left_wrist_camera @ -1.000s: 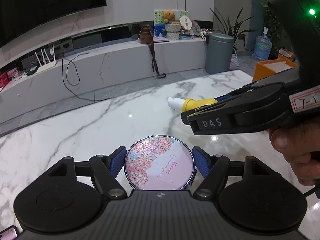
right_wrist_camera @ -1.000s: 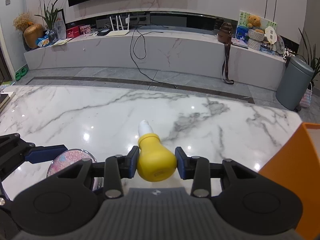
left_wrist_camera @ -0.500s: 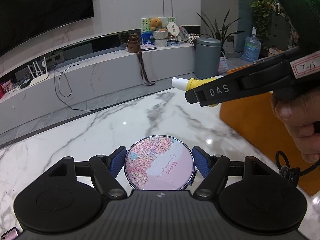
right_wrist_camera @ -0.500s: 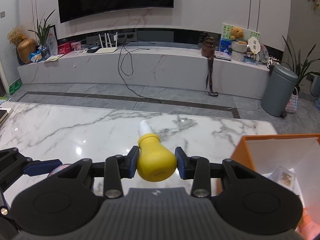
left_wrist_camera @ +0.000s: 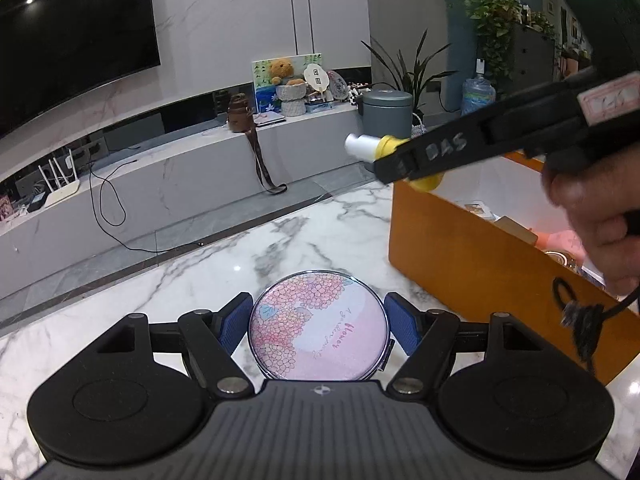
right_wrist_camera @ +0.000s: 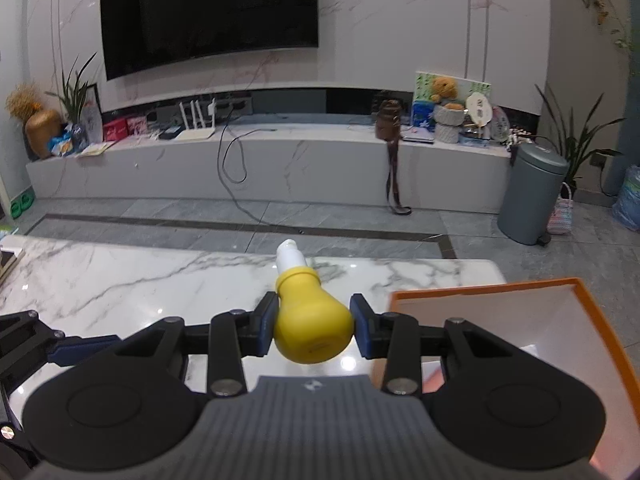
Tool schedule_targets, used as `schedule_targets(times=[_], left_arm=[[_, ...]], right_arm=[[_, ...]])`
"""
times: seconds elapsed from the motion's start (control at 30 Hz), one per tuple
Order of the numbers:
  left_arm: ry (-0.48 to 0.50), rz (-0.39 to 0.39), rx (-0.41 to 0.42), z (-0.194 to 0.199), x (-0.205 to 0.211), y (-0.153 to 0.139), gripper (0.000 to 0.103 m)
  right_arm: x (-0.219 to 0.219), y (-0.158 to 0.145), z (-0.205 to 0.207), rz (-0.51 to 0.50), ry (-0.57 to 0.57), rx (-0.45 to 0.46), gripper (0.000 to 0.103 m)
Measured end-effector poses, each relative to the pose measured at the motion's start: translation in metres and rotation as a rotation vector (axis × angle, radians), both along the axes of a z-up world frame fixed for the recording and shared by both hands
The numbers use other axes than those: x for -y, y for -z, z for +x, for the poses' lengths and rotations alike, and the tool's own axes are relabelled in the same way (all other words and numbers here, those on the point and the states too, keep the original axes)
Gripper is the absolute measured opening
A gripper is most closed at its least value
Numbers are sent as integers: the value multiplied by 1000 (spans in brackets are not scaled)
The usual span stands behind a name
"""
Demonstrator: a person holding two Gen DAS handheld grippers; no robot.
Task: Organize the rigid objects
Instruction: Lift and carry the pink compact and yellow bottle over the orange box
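My left gripper [left_wrist_camera: 318, 326] is shut on a round pink flowered compact mirror [left_wrist_camera: 318, 324] and holds it above the marble table [left_wrist_camera: 200, 292], left of the orange box [left_wrist_camera: 472, 256]. My right gripper [right_wrist_camera: 314, 326] is shut on a yellow bulb-shaped bottle [right_wrist_camera: 312, 324] with a white cap, held in the air at the box's near-left corner [right_wrist_camera: 500, 304]. In the left wrist view the right gripper [left_wrist_camera: 400, 160] and the bottle [left_wrist_camera: 384, 148] are up high over the box's left wall.
The orange box holds several small items [left_wrist_camera: 516, 226]. The table's far edge [right_wrist_camera: 360, 262] drops to a grey tiled floor. A grey bin [right_wrist_camera: 532, 196] and a TV bench [right_wrist_camera: 240, 168] stand beyond.
Both grippers have risen and moved right toward the orange box. The bottle has gone from above the table to above the box's left edge. Both grips are unchanged.
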State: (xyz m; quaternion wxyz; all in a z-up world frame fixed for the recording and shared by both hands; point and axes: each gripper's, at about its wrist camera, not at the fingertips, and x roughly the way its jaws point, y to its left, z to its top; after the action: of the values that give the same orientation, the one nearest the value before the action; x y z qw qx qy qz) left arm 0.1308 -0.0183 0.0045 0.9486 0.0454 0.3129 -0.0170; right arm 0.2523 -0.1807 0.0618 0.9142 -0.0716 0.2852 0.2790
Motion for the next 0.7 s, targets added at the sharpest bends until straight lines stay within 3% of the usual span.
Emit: schedule_targets(times=[0.37,0.7], left_arm=[[-3,-23,67,-2,37,-35,83],[58,-17,92,8,88,-51,83]], right_arm=[[61,-16,-8,35,64,24,39],[114,-28,-12,68,125,39,39]])
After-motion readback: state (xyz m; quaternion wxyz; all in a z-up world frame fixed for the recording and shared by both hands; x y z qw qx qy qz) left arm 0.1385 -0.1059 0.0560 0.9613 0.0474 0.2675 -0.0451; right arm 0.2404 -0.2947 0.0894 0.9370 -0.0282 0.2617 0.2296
